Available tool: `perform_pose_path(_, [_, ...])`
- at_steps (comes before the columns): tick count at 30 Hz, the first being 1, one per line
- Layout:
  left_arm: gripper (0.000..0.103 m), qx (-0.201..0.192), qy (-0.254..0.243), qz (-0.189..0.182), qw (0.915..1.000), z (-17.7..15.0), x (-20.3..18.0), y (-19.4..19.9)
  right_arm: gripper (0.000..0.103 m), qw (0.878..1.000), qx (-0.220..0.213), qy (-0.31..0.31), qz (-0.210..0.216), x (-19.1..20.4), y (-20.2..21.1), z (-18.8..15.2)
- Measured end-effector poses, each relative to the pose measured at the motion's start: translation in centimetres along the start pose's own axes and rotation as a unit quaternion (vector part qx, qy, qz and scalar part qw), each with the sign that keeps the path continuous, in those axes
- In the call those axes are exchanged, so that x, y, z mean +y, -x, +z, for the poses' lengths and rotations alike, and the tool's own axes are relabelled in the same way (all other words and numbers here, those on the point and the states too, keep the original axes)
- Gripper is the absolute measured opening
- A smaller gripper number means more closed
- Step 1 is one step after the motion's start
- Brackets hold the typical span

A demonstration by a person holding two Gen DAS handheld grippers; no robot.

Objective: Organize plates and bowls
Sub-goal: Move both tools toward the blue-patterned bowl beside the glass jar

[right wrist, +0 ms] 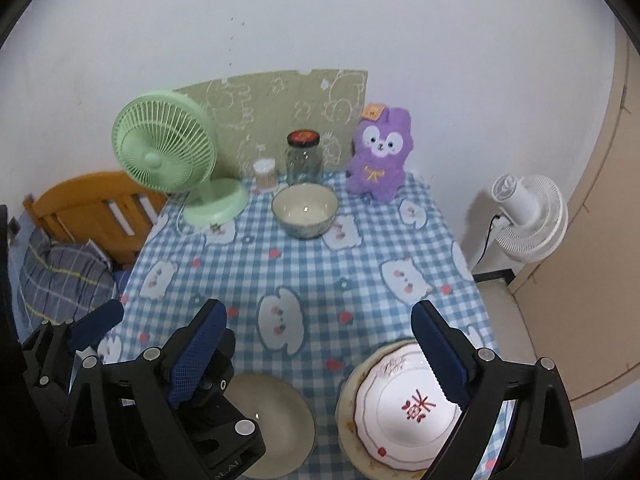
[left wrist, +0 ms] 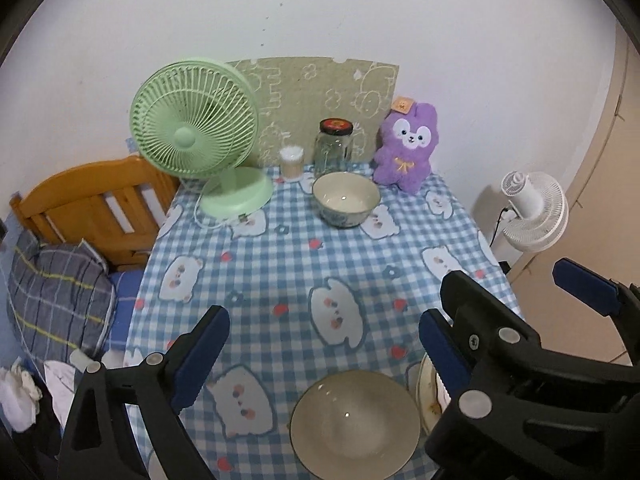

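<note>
A shallow beige bowl point(left wrist: 356, 420) point(right wrist: 272, 420) sits at the near edge of the blue checked tablecloth point(left wrist: 280, 264). To its right is a stack of plates point(right wrist: 400, 400): a white plate with a red character on a larger flower-rimmed one, only an edge of which shows in the left wrist view point(left wrist: 426, 392). A deeper blue-patterned bowl point(left wrist: 346, 198) point(right wrist: 304, 210) stands at the far side. My left gripper point(left wrist: 320, 344) hangs open above the beige bowl, holding nothing. My right gripper point(right wrist: 320, 352) hangs open above the plates, also holding nothing. Both grippers are side by side.
Along the back wall stand a green desk fan point(left wrist: 192, 136), a small swab container point(left wrist: 291, 162), a glass jar point(left wrist: 334, 146) and a purple plush toy point(left wrist: 406, 148). A wooden bed frame point(left wrist: 92, 208) lies left of the table, a white fan point(left wrist: 532, 212) to its right.
</note>
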State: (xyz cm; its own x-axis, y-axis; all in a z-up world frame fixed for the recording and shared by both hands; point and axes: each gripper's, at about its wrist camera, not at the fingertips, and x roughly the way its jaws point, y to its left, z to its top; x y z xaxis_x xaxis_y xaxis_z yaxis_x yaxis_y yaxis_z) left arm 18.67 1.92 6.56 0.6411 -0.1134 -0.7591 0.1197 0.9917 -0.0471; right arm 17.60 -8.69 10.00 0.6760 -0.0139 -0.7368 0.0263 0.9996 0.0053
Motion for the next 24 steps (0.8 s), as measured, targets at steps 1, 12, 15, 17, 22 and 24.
perform_pose_path(1, [0.097,-0.001,-0.001,-0.003,1.0,0.5,-0.1,0.0,0.095,1.0,-0.001,-0.002,-0.001,0.0,0.0,0.4])
perform_pose_path(12, [0.097,-0.021,0.006,0.006,0.9998,4.8,-1.3,-1.5,0.095,1.0,-0.008,-0.008,0.012,-2.0,-2.0,4.5])
perform_pose_path(15, [0.096,-0.024,0.018,0.019,0.9994,6.0,-1.8,-2.4,0.095,1.0,-0.007,0.007,0.023,-2.6,-3.3,6.2])
perform_pose_path(17, [0.096,-0.027,0.027,0.027,0.9989,6.9,-2.1,-3.2,0.095,0.999,-0.01,0.018,0.025,-2.9,-4.1,7.2])
perform_pose_path(22, [0.096,-0.036,0.047,0.049,0.9971,8.8,-2.7,-5.0,0.095,0.998,-0.017,0.039,0.037,-3.8,-6.6,9.6])
perform_pose_path(24, [0.095,-0.036,0.055,0.053,0.9964,9.5,-2.8,-6.0,0.095,0.998,-0.016,0.043,0.044,-4.3,-7.8,10.6])
